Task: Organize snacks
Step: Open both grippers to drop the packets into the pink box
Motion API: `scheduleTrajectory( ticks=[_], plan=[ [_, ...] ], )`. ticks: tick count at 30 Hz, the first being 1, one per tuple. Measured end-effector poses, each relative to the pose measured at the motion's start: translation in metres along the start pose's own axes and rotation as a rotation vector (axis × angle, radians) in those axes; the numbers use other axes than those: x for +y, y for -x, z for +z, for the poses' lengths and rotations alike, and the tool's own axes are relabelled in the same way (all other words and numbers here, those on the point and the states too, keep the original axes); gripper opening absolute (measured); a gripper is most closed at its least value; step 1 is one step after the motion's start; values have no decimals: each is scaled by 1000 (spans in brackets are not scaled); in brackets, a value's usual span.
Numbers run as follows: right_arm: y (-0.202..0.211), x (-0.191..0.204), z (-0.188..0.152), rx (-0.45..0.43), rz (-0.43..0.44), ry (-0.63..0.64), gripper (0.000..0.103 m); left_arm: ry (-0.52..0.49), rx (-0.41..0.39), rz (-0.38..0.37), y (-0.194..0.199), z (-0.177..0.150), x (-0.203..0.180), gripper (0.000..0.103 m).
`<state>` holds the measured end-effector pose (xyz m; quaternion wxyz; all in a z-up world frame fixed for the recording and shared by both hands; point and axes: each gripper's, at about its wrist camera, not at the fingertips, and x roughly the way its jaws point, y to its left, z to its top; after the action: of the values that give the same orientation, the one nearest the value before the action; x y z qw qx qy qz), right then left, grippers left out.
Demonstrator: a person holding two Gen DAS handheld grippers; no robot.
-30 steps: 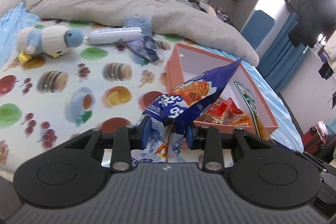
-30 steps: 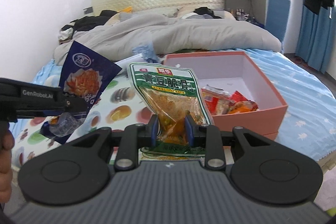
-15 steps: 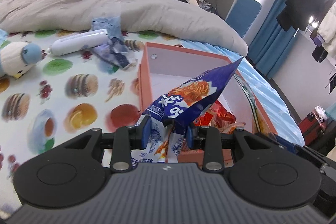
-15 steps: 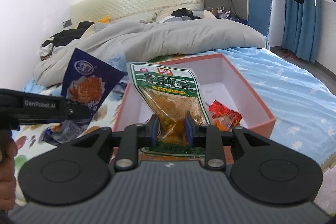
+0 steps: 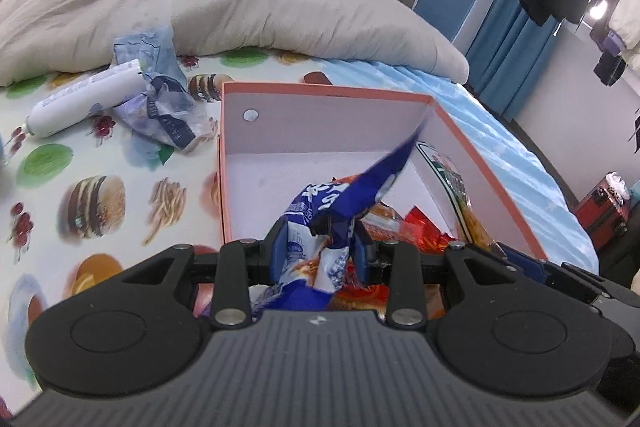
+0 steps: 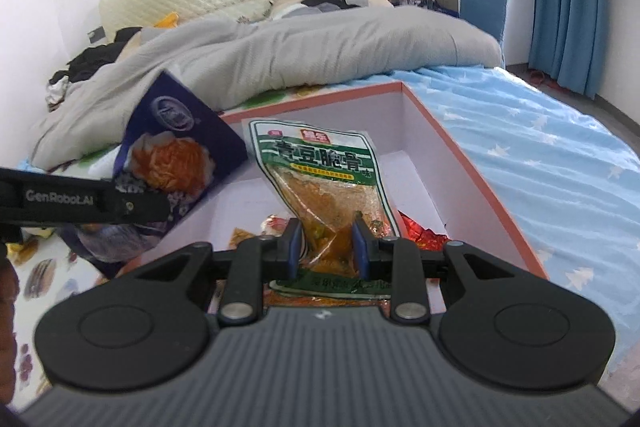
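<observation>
The blue snack bag (image 5: 344,199), clamped in the left gripper (image 5: 318,247), and the green snack packet (image 6: 324,183), clamped in the right gripper (image 6: 326,243), are being carried over the pink box (image 5: 492,179) (previously ahead), indicating imminent release.
</observation>
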<state>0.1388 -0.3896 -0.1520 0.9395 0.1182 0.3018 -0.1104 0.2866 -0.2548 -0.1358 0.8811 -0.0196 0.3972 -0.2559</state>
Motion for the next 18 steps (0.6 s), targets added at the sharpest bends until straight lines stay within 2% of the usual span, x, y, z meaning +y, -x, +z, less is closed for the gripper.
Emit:
scheduleTrajectory(
  ticks=[6,9,11,13,18],
  plan=[
    [-36,-3,3,35,-16,-10,34,-37,13,14,-34,15,4,39],
    [-48,-8,5,53,-13,-37,46,-33,23,7,-44,20,5,42],
    [-52,-8,6,61,-21,-33,59,-35,29,-8,-48,22,6,52],
    [-54,-8,7,59,-27,-25,63,-36,24,-13,-47,22,5,63],
    [-46,-9,9,47,-28,-34,63,-45,-2,-21,-32,22,2,65]
  ],
)
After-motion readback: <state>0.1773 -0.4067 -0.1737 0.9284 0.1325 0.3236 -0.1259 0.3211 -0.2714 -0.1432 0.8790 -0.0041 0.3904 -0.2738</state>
